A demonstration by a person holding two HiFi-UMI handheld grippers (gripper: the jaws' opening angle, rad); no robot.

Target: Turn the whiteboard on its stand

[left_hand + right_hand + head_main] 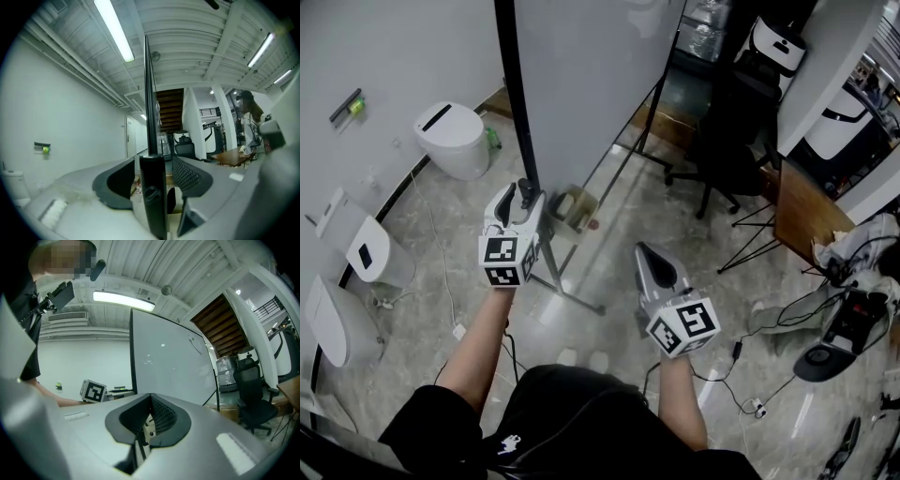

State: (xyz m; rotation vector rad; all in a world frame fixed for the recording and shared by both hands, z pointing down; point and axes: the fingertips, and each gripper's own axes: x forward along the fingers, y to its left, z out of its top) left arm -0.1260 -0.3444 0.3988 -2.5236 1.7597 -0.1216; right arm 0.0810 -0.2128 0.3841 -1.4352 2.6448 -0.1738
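Left gripper view: L tongs (153, 165) apart, astride whiteboard frame (147, 103) | R tongs (150, 397) together | step prob: regrip | next: clamp, swing it

I see a glossy marble-tiled floor (609, 202). On it rest the whiteboard stand (577, 298) foot, a black office chair (722, 159), white toilet-like units (455, 141) at left, and loose cables (741, 386) at right.

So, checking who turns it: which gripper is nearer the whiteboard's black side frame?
Left. The left gripper has the whiteboard's black side frame between its open jaws. The right gripper hangs apart from it, to its right, jaws together.
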